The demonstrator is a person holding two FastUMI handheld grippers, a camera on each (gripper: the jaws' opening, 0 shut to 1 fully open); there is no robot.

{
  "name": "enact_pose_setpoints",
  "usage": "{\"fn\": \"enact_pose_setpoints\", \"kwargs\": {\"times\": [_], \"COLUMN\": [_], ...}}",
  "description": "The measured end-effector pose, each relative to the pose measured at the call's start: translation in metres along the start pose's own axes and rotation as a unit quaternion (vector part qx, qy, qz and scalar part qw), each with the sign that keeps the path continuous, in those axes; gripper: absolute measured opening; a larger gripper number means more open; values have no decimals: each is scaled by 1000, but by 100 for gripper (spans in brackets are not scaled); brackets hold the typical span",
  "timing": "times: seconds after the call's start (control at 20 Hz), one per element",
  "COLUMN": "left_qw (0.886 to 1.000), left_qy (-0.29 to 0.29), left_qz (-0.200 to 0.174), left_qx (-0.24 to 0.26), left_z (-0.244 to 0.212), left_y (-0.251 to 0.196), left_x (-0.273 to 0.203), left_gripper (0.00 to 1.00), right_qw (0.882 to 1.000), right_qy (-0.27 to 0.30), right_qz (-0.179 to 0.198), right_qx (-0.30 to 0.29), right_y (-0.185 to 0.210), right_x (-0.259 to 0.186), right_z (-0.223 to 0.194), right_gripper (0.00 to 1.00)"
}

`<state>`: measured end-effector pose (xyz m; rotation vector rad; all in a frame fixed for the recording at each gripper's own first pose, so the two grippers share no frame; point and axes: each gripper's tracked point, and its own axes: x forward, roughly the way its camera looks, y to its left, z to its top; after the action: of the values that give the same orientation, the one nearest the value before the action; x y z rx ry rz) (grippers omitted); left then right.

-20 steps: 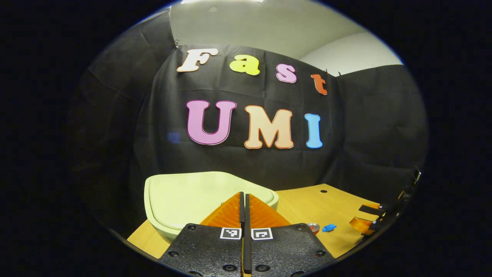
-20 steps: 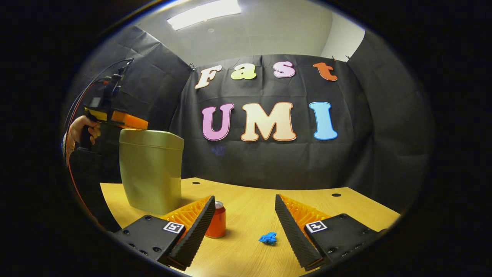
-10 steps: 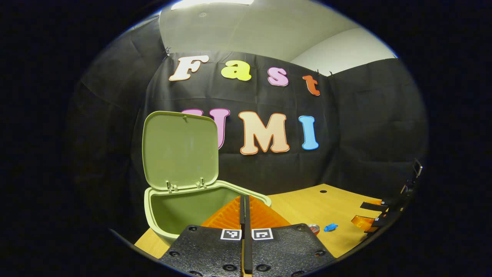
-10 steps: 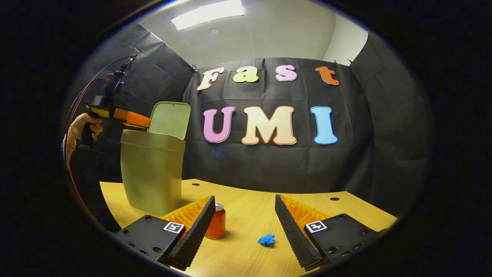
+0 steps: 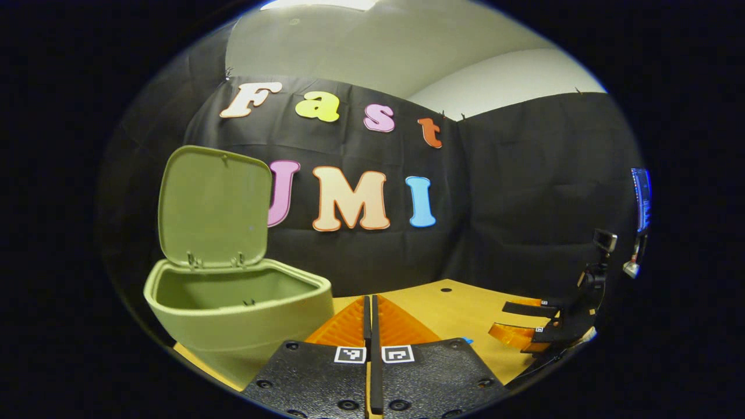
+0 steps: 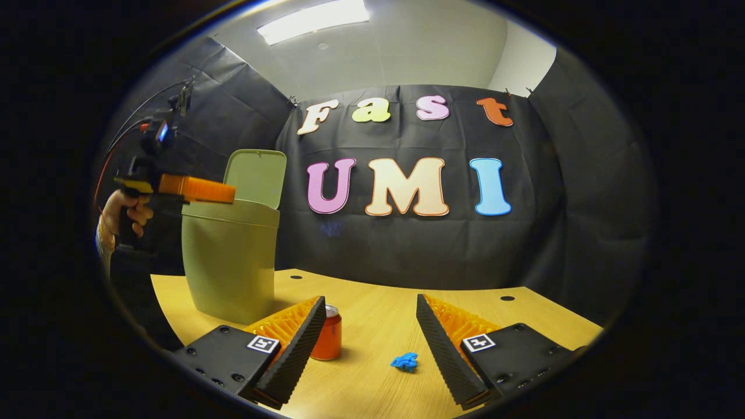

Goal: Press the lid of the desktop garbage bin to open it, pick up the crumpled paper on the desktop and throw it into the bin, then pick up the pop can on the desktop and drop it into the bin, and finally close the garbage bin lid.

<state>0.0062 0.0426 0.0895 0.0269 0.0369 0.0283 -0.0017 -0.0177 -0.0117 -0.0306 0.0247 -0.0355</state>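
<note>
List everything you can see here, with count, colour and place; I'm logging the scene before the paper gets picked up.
garbage bin: one, pale green, standing at the left of the desktop in the right gripper view.
lid: one, pale green, hinged upright at the bin's back edge, open.
pop can: one, orange-red, upright on the desktop near the bin.
crumpled paper: one, blue, lying on the desktop apart from the can.
desktop: one, light wood, with small dark holes.
ceiling light: one, white, overhead.
hand: one, gripping the left gripper's handle beside the bin.
left gripper: one, fingers together, level with the bin's rim.
right gripper: one, fingers spread, above the can and paper.
</note>
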Motion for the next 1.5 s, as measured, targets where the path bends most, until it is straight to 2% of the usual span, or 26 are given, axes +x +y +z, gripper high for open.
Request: {"fn": "enact_pose_setpoints", "kwargs": {"times": [0.35, 0.5, 0.65, 0.75, 0.8, 0.85, 1.0, 1.05, 1.3, 1.5], "left_qw": [999, 999, 999, 998, 998, 998, 998, 998, 998, 998], "left_qy": [3, 5, 13, 21, 26, 26, 22, 17, 22, 29], "left_qz": [-30, -42, -44, -53, -55, -59, -56, -55, -53, -58], "left_qx": [10, 5, 0, -1, -2, -1, 19, 21, 23, 20], "left_z": [-60, -77, -89, -96, -102, -103, -98, -95, -101, -105], "left_y": [-22, -25, -22, -26, -26, -28, -25, -25, -22, -25], "left_x": [2, 2, 1, 1, -1, -1, -2, -1, 0, 0], "left_gripper": [0, 0, 2, 15, 27, 34, 83, 92, 92, 92], "right_qw": [1000, 998, 993, 987, 984, 980, 968, 964, 937, 927], "right_qy": [25, 58, 117, 157, 178, 196, 249, 266, 347, 373], "right_qz": [-13, -9, -6, 0, -3, -8, 6, 8, 36, 30], "right_qx": [7, 16, 17, 19, 18, 15, -6, -12, -17, -37], "right_y": [-18, -31, -44, -50, -55, -60, -58, -60, -49, -58], "right_x": [6, 14, 25, 31, 34, 36, 45, 48, 50, 55], "right_z": [-14, -21, -38, -50, -59, -67, -95, -104, -149, -164], "right_gripper": [98, 98, 98, 98, 98, 98, 99, 99, 100, 100]}}
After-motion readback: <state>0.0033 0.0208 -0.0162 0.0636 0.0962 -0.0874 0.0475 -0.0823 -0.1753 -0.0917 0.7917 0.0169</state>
